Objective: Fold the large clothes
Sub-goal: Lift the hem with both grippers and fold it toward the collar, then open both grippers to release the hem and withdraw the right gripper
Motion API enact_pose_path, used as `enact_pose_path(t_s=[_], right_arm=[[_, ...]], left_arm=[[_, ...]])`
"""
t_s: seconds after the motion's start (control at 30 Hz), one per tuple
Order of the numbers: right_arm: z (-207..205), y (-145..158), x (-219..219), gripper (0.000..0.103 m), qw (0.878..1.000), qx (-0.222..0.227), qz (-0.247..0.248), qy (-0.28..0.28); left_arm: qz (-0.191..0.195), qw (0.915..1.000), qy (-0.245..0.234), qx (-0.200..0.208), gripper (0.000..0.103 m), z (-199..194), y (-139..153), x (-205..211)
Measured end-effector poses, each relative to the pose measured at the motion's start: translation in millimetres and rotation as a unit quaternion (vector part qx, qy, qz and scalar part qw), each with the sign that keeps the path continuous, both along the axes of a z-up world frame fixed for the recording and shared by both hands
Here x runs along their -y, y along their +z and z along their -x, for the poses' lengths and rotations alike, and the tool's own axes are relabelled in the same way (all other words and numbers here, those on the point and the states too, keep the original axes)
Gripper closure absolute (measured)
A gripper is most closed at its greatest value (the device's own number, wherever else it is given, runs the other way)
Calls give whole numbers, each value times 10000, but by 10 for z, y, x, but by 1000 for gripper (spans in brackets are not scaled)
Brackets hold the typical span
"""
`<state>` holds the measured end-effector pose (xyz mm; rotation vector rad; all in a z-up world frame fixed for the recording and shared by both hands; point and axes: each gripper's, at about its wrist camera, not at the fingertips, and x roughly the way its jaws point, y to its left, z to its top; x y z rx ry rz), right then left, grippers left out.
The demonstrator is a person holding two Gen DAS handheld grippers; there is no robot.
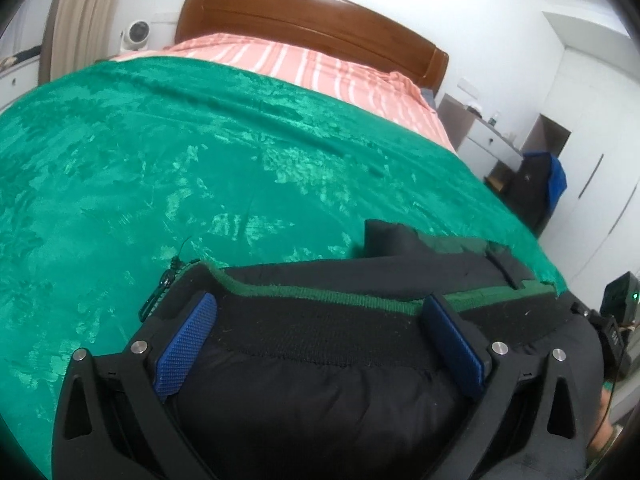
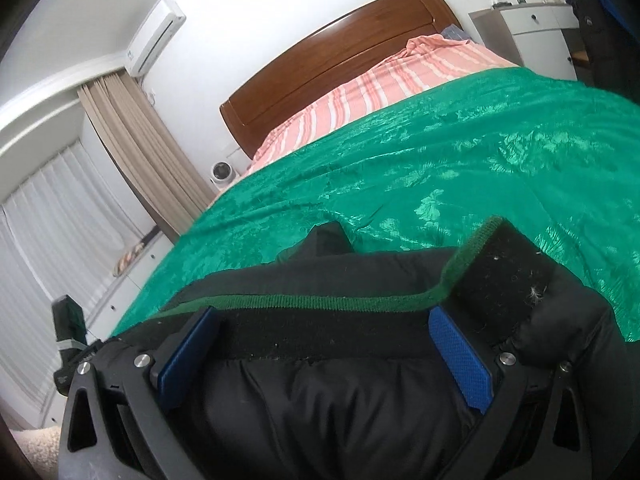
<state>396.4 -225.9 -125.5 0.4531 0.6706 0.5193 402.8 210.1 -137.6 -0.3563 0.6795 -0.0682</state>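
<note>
A black padded jacket (image 1: 320,392) with a ribbed black hem and a green edge band lies at the near edge of the bed on a green blanket (image 1: 160,168). My left gripper (image 1: 320,312) is open, its blue pads (image 1: 188,344) wide apart over the hem near the zipper end. In the right wrist view the same jacket (image 2: 320,400) fills the foreground. My right gripper (image 2: 324,320) is open too, its blue pads (image 2: 460,360) spread over the hem near its other end. Neither gripper holds any cloth.
The bed has a pink striped sheet (image 1: 320,64) and a brown wooden headboard (image 1: 304,20). A white nightstand (image 1: 484,140) and a dark bag (image 1: 536,188) stand at the bed's right. Curtains (image 2: 132,148) and a small white fan (image 2: 220,174) are at its left.
</note>
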Motion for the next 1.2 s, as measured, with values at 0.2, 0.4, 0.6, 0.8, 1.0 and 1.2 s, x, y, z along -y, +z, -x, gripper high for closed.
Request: enact_pose_path(t_s=[0.2, 0.4, 0.6, 0.8, 1.0, 1.2], right_arm=[[57, 35, 118, 1, 9995, -8, -322, 26], [48, 32, 134, 1, 9991, -12, -419, 33], [46, 23, 132, 1, 9992, -26, -407, 36], [50, 22, 134, 1, 9991, -26, -416, 38], [51, 25, 132, 1, 9991, -28, -420, 37], [53, 27, 136, 1, 9989, -24, -457, 45]], left_arm=[[75, 10000, -12, -42, 0, -24, -41, -17], [179, 9998, -33, -74, 1, -37, -74, -38], [330, 9994, -54, -65, 1, -36, -107, -85], [394, 9992, -60, -59, 1, -30, -113, -97], [401, 9992, -60, -64, 1, -30, -117, -101], [407, 9991, -60, -76, 1, -25, -119, -96]])
